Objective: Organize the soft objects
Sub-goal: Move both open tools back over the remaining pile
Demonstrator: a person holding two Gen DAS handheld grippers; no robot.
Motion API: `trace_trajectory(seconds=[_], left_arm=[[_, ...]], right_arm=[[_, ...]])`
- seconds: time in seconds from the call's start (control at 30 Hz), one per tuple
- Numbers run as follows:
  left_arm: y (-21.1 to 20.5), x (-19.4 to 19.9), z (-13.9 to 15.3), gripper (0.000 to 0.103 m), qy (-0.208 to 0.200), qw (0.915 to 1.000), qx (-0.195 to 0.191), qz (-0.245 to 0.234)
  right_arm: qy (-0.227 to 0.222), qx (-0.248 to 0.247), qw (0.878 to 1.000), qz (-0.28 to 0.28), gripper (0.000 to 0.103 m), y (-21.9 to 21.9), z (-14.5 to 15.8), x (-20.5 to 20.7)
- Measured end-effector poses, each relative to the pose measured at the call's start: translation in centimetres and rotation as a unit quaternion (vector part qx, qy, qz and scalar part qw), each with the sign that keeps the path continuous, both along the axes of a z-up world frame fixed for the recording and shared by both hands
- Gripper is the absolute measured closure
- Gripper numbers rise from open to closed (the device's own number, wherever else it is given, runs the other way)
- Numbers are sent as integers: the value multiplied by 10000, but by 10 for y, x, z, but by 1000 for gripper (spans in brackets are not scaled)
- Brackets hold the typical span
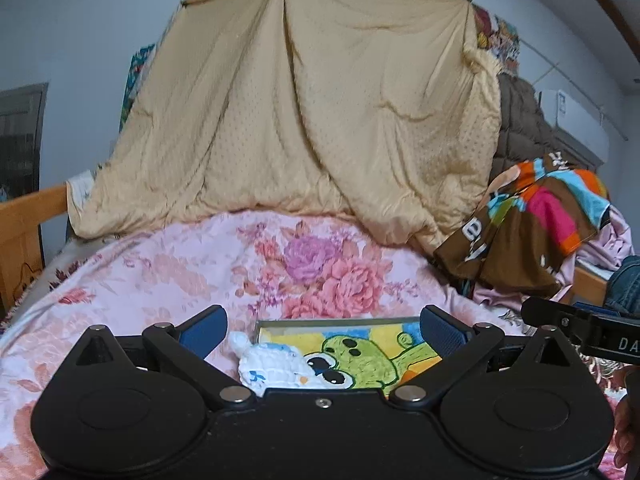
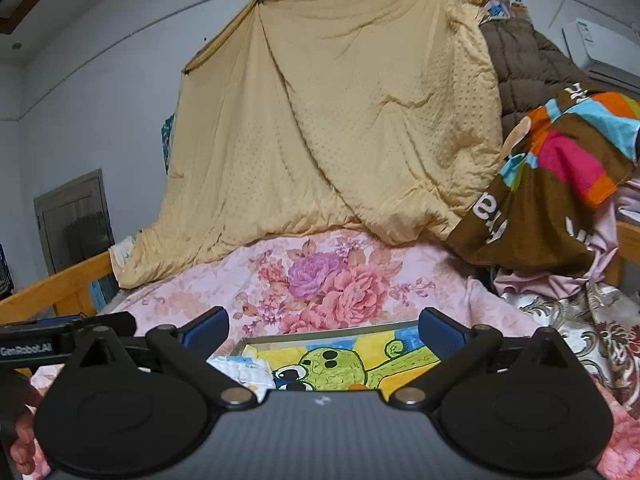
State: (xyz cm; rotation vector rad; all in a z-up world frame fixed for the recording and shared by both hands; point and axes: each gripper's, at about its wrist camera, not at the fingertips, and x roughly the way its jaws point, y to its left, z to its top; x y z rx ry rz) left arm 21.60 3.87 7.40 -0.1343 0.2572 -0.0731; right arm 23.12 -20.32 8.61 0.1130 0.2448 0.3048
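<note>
A small white crocheted soft toy (image 1: 272, 368) with blue marks lies on the left end of a tray (image 1: 336, 323) that has a green cartoon frog picture. The tray rests on the pink floral bedspread (image 1: 192, 268). My left gripper (image 1: 322, 330) is open and empty, fingers either side of the tray, just above it. My right gripper (image 2: 322, 330) is also open and empty over the same tray (image 2: 320, 336); the toy (image 2: 240, 370) shows by its left finger. The right gripper's body (image 1: 592, 332) shows at the right edge of the left wrist view.
A tan quilt (image 1: 304, 120) hangs from the wall behind the bed. A striped brown, pink and orange blanket (image 1: 528, 224) is heaped at the right with a brown coat (image 2: 532, 68) above. A wooden bed rail (image 1: 28, 216) runs along the left.
</note>
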Motion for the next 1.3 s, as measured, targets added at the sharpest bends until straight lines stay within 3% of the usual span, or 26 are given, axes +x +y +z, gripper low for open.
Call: trace_trajectory(seconds=[0.33,0.57,0.87,1.3], left_arm=[[4,-56,-4,1,103,9999,105,-29],[10,-88,-12,1,318,9994,98,13],[11,-115,-28,1,779,9969,91,-80],[18,-129,-51,1,1521,9882,-18,146]], right_arm=[[60,177,9998,46,0,-13,-3,-40],[97,-67,9998,136,0,-9,-8,-70],[313,-300,9989,159,0,-2,-19,-97],[648,-793,9944,255,0,10,-33,-125]])
